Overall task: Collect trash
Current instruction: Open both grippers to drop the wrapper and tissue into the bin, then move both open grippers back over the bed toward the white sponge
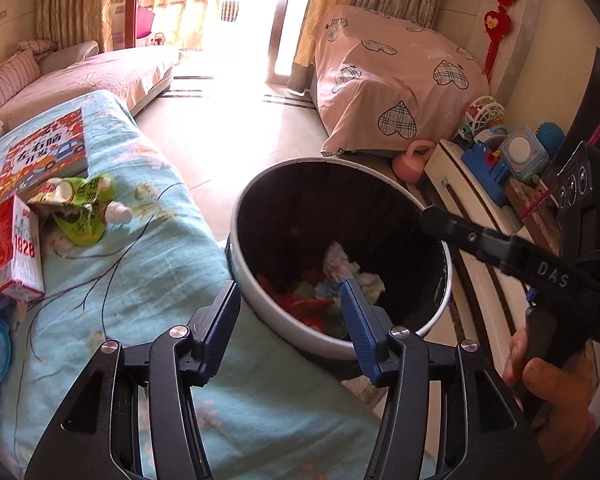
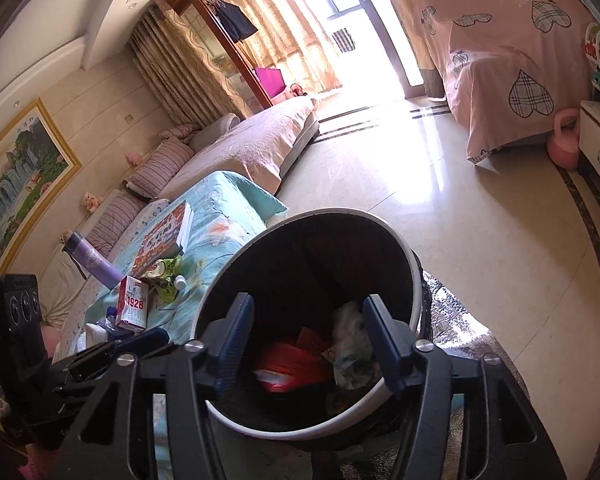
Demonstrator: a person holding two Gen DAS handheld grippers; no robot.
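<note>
A round trash bin [image 1: 288,330], white outside and black inside, stands on the floor beside the low table. Crumpled paper [image 1: 340,264] and a red wrapper [image 2: 288,368] lie at its bottom. My left gripper [image 1: 290,288] hangs open over the bin's near rim with nothing between its blue pads. My right gripper [image 2: 310,300] is open over the bin [image 2: 414,276] and empty too; one of its fingers [image 1: 460,234] reaches in from the right. On the table's light blue cloth [image 1: 140,280] lie a crushed green pouch [image 1: 80,208] and a red-and-white carton [image 1: 18,256].
A picture book [image 1: 44,152] and a purple bottle [image 2: 88,260] share the table. A sofa [image 2: 236,148] runs behind it. A pink heart-print cover [image 1: 396,84] drapes something bulky by the window. A pink kettlebell [image 1: 414,162] and a toy shelf [image 1: 500,160] stand to the right.
</note>
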